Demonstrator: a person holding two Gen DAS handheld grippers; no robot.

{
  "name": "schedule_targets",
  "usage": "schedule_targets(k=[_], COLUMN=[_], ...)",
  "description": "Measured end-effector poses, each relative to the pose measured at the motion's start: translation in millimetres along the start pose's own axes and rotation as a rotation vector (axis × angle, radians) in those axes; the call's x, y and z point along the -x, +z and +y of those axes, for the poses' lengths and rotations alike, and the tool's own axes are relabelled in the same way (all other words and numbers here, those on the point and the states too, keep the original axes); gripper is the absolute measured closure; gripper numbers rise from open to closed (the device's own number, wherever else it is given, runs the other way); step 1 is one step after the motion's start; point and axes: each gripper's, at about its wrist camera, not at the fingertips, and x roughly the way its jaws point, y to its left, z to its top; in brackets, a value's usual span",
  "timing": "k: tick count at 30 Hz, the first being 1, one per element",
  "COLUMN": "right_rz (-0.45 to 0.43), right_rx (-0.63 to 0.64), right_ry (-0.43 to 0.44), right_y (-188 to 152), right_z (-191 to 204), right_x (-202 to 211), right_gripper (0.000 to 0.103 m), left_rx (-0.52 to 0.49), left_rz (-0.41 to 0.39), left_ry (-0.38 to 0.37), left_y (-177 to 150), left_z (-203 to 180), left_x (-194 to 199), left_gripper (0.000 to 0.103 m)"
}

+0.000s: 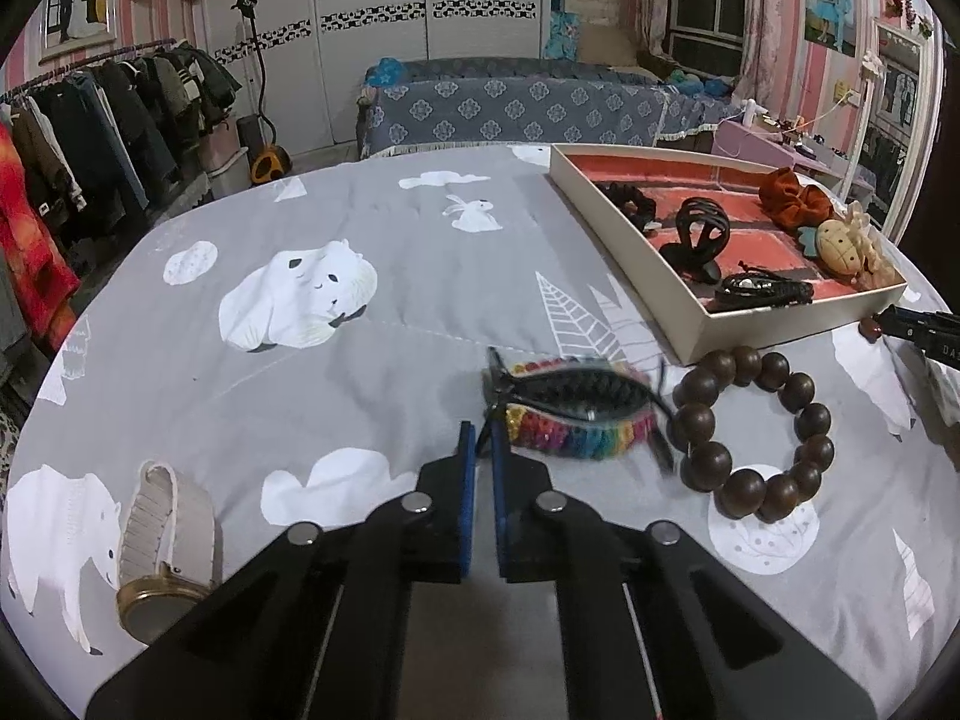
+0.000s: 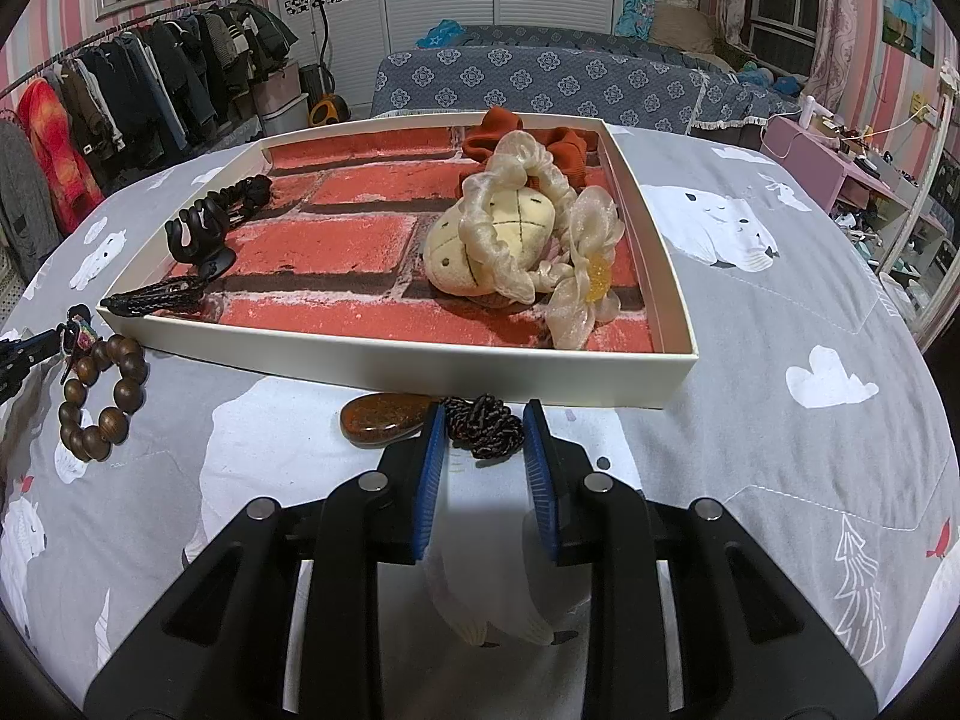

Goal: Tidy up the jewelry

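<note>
We see the left tool (image 1: 483, 438) clamped on the end of the rainbow woven bracelet (image 1: 576, 420), which lies on the grey bed cover (image 1: 360, 372) just beside the wooden bead bracelet (image 1: 756, 426). Right tool (image 2: 483, 426) stands apart, its blue pads either side of a dark braided cord (image 2: 486, 426), not pressing it. The brown stone pendant (image 2: 384, 417) lies against the front wall of the tray (image 2: 420, 369).

White letters "DA" partly readable on right gripper (image 1: 921, 333) body; nothing else legible
</note>
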Motion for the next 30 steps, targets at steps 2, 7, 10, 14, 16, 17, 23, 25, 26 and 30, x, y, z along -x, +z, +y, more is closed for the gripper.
schedule_targets(k=[2, 7, 10, 14, 16, 17, 23, 25, 26, 30], right_rz=[0.0, -0.025, -0.052, -0.085, -0.103, -0.111, -0.149, -0.162, -0.167, -0.199], right_rx=[0.0, 0.002, -0.003, -0.005, -0.007, -0.008, -0.013, -0.012, -0.011, -0.01], right_ry=[0.0, -0.001, 0.011, 0.021, 0.022, 0.023, 0.021, 0.024, 0.024, 0.031], right_y=[0, 1, 1, 2, 3, 3, 4, 5, 5, 7], right_z=[0, 2, 4, 7, 7, 7, 5, 5, 6, 9], right_x=[0, 7, 17, 32, 41, 46, 68, 76, 78, 95], right_gripper=[0.076, 0.077, 0.077, 0.077, 0.077, 0.077, 0.077, 0.077, 0.077, 0.077], left_rx=[-0.013, -0.012, -0.008, -0.003, -0.006, -0.01, 0.0, -0.005, -0.012, -0.021], left_rz=[-0.005, -0.023, -0.045, -0.072, -0.086, -0.085, -0.122, -0.142, -0.148, -0.197], left_ry=[0.003, 0.006, 0.01, 0.014, 0.02, 0.018, 0.024, 0.035, 0.029, 0.037], left_y=[0, 1, 3, 7, 8, 8, 11, 14, 16, 23], left_z=[-2, -4, -6, -8, -9, -10, -11, -12, -13, -19], left_x=[1, 8, 16, 29, 36, 38, 61, 69, 75, 97], left_gripper=[0.101, 0.101, 0.101, 0.101, 0.101, 0.102, 0.102, 0.102, 0.102, 0.102])
